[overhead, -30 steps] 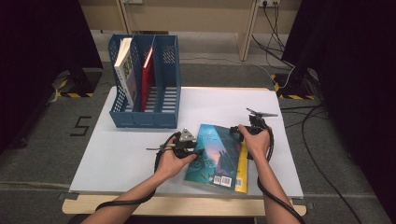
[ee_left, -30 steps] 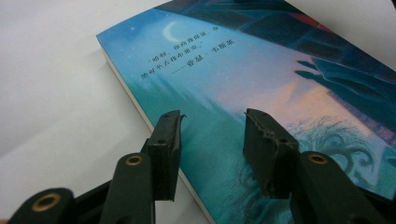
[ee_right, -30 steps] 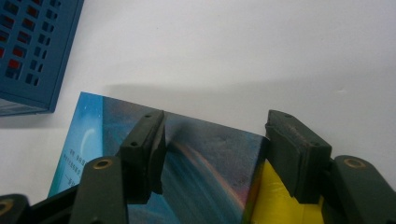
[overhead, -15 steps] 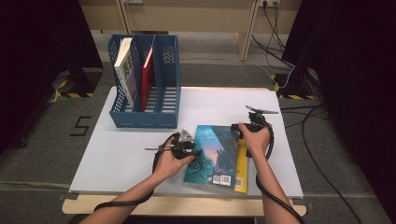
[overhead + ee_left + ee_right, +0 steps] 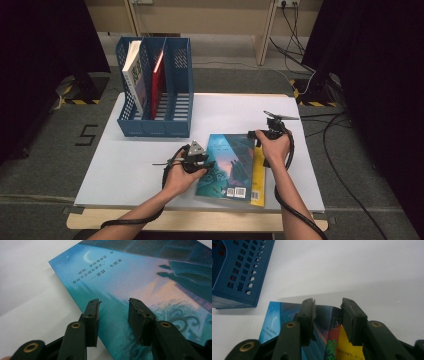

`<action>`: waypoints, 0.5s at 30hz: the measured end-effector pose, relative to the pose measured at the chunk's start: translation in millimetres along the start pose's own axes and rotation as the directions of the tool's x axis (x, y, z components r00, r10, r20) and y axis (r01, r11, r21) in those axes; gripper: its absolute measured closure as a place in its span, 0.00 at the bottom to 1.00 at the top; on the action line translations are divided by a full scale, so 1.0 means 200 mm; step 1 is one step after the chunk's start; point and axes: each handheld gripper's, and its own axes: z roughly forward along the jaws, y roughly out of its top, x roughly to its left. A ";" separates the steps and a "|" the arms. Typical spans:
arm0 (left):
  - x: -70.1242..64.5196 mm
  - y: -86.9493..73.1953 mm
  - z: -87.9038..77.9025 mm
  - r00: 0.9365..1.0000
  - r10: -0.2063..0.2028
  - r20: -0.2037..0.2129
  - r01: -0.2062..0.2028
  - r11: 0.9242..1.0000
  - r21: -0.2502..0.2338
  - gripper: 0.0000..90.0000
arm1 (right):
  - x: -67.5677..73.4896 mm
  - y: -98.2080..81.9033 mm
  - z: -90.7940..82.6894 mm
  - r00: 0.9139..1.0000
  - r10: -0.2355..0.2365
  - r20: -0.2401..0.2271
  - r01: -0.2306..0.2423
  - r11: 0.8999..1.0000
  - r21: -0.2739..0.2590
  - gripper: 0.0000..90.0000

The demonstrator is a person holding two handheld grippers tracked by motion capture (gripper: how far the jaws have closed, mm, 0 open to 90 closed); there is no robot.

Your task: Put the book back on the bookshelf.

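Note:
A book with a blue night-sky cover [image 5: 227, 165] lies flat near the table's front edge, and a yellow cover [image 5: 258, 175] shows along its right side. My left gripper [image 5: 208, 166] is at the book's left edge. In the left gripper view its jaws [image 5: 113, 305] hover partly open over the blue cover [image 5: 140, 277]; they have just been closing with only the cover beneath them. My right gripper [image 5: 255, 137] is at the book's far right corner. Its jaws [image 5: 327, 304] straddle the far edge by the red spine [image 5: 332, 340]; they have also just been closing, without pressing on it.
A blue slotted file rack [image 5: 165, 100] stands at the table's back left with a white book [image 5: 132, 70] and a red book [image 5: 157, 75] upright in it; its corner [image 5: 237, 272] is in the right gripper view. Bare white tabletop [image 5: 125, 170] lies to the left. Cables run across the floor at right.
The right hand has edged slightly toward the book's far corner. The left hand and the book lie where they were.

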 end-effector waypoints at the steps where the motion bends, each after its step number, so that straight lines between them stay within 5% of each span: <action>1: 0.00 0.00 0.00 1.000 0.000 -0.001 0.000 1.000 0.002 0.67 | 0.00 0.00 0.00 1.000 -0.002 -0.003 0.002 1.000 -0.003 0.74; 15: 0.04 0.01 0.01 0.998 -0.059 0.001 0.059 0.998 -0.006 0.67 | 0.16 0.09 -0.10 0.996 -0.038 -0.081 0.036 0.999 -0.025 0.83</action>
